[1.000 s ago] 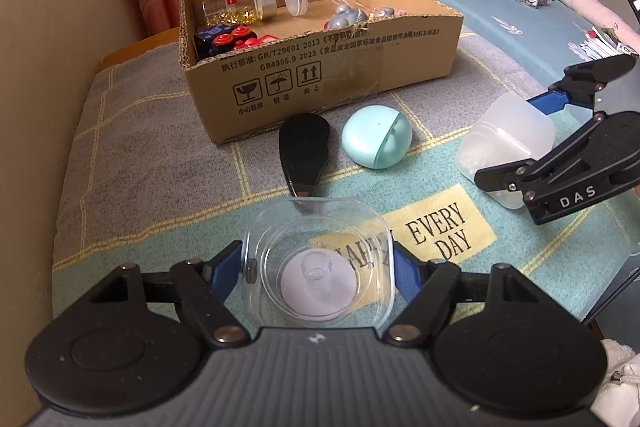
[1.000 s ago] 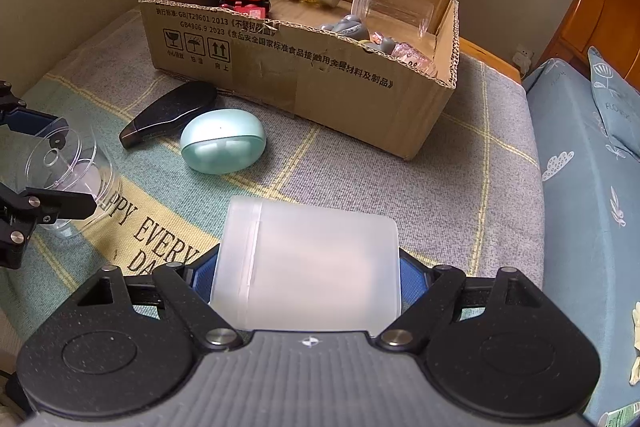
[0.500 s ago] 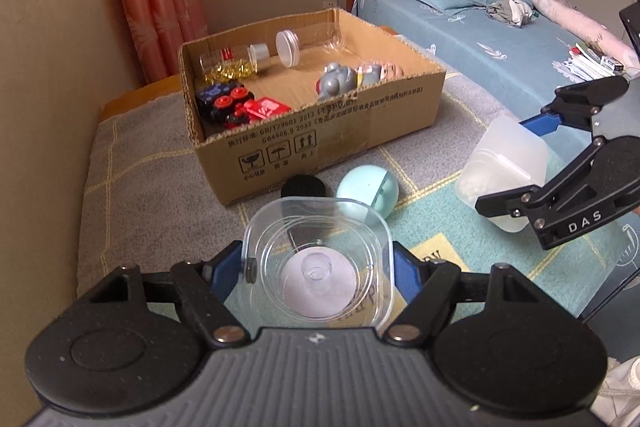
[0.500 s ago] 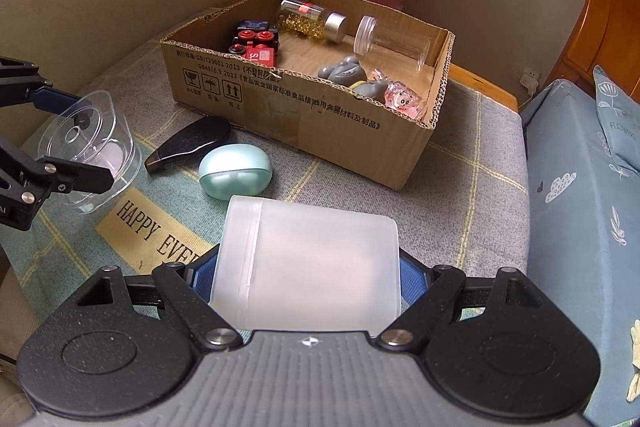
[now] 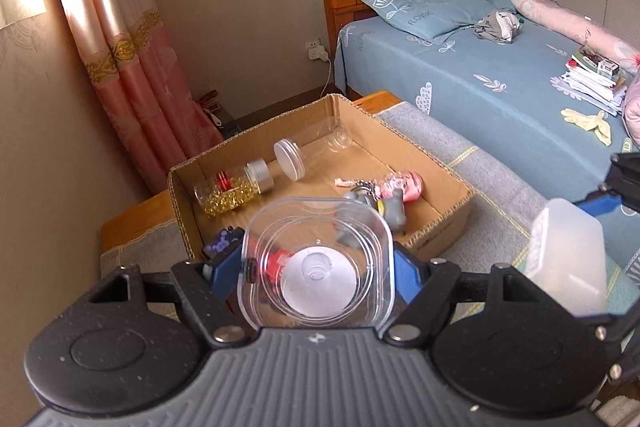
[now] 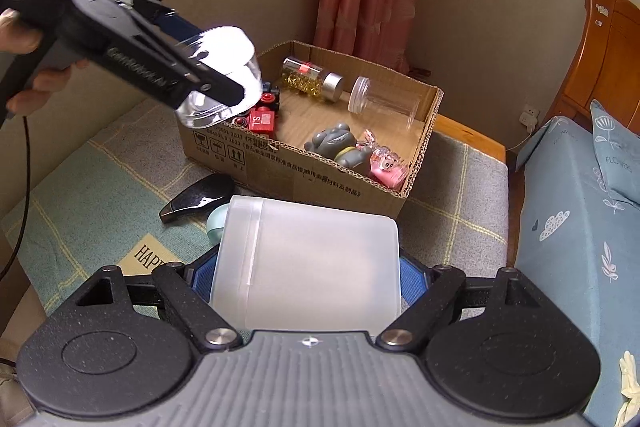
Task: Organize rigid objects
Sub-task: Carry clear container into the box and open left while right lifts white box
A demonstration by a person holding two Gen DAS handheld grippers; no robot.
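Note:
My left gripper is shut on a clear plastic container and holds it in the air over the near left corner of the cardboard box; it also shows in the right wrist view. My right gripper is shut on a frosted white plastic box, raised above the blanket short of the cardboard box. The frosted box also shows in the left wrist view.
The box holds a jar of gold beads, a clear jar, a grey toy, a pink toy and red blocks. A black remote and a teal case lie on the blanket. A bed stands to the right.
Both grippers have risen and moved toward the cardboard box with their loads. The left one now hovers over the box's near corner.

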